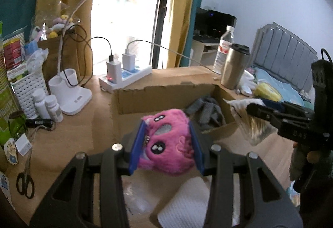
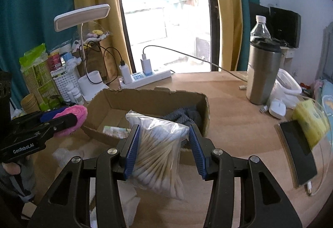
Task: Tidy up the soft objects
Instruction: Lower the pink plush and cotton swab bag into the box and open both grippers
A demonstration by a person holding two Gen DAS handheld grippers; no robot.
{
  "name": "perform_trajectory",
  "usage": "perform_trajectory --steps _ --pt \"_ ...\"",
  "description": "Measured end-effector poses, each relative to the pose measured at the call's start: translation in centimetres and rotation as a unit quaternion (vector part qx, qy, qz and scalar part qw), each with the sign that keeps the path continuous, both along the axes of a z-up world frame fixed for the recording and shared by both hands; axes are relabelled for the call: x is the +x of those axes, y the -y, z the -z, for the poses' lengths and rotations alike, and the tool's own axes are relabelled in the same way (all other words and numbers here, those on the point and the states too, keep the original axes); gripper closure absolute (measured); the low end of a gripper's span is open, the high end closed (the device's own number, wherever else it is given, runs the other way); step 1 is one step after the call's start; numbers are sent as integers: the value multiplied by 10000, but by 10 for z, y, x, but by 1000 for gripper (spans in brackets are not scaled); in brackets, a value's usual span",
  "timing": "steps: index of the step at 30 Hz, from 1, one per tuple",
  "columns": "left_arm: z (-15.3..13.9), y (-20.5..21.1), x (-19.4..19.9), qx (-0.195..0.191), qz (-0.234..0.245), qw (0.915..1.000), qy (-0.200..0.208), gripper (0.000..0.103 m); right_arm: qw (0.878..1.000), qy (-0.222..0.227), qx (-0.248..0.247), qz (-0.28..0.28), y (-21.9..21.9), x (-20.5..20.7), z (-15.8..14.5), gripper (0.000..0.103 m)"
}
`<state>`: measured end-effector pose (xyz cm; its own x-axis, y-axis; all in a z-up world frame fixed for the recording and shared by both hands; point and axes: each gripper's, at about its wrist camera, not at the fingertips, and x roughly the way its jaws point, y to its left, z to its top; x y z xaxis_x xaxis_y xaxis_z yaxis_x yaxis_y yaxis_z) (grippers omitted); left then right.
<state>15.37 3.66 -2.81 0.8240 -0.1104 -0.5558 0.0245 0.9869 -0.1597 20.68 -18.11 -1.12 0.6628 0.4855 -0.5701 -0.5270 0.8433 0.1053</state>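
with the left claw (image 1: pixel 166 144) clenched on the pink plush (image 1: pixel 166 144) and the right claw (image 2: pixel 163 145) pinching the slippery swab bag (image 2: pixel 158 144), the bag could slide free short of the cardboard box (image 2: pixel 149 100).

A fluffy pink plush toy (image 1: pixel 166 140) with black-and-white bead eyes and a grey patch hangs above the table, just in front of the open cardboard box (image 1: pixel 164 96). To its right, a clear zip bag of cotton swabs (image 2: pixel 160 150) hangs tilted at the box's near wall. Grey knitted cloth (image 1: pixel 206 111) lies crumpled in the box's right end.
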Motion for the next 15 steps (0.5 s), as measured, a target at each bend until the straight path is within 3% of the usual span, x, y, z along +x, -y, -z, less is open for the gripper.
perform_trajectory --steps 15 --pt "2 -23 28 122 -416 9991 29 59 9998 30 -54 -172 -28 27 -2 53"
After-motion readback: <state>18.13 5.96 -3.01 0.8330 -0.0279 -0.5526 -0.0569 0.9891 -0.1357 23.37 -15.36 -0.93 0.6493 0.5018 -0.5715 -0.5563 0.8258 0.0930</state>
